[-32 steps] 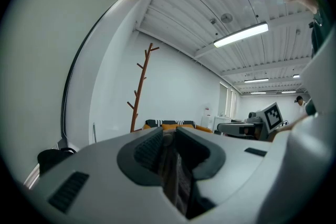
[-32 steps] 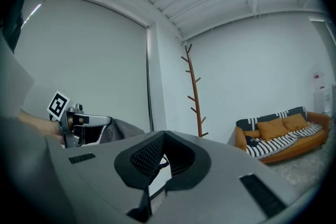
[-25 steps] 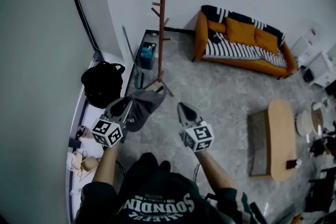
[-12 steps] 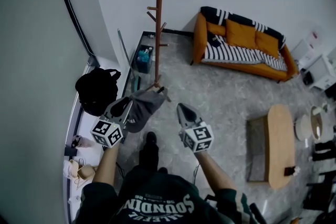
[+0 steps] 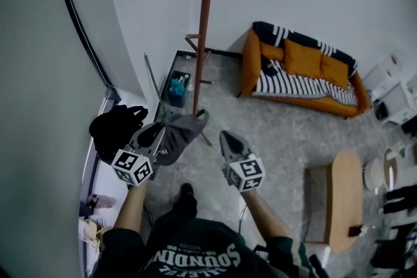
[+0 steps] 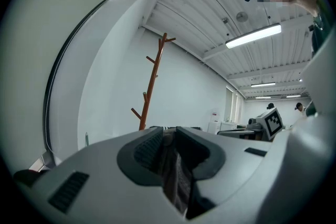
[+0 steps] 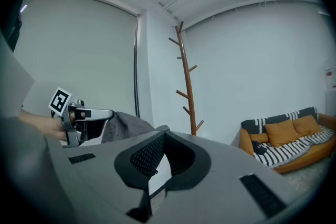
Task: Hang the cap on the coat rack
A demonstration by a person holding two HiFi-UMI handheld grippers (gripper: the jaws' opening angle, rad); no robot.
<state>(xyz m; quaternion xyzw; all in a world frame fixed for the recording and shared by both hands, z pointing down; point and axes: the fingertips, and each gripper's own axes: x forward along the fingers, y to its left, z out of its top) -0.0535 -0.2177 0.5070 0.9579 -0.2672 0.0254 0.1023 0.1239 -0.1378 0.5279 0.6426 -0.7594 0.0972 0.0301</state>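
The brown wooden coat rack [image 5: 203, 36] stands by the white wall, ahead of me. A grey cap [image 5: 177, 132] hangs from my left gripper [image 5: 158, 127], which is shut on the cap's edge just short of the rack's base. In the left gripper view the cap's fabric [image 6: 173, 168] fills the slot between the jaws, with the coat rack [image 6: 150, 86] beyond. My right gripper [image 5: 225, 135] is to the right of the cap, shut and holding nothing. The right gripper view shows the coat rack [image 7: 186, 84] and the cap [image 7: 128, 124] in the left gripper.
A black bag [image 5: 115, 129] lies by the left wall. A small bin [image 5: 177, 86] with blue items stands near the rack's foot. An orange sofa [image 5: 301, 69] with striped cushions is against the far wall. A wooden coffee table [image 5: 345, 200] stands at the right.
The person has stepped forward: the rack, the bag and the sofa have shifted in view, and the rack now stands nearer. Both grippers keep the same pose and the cap stays held.
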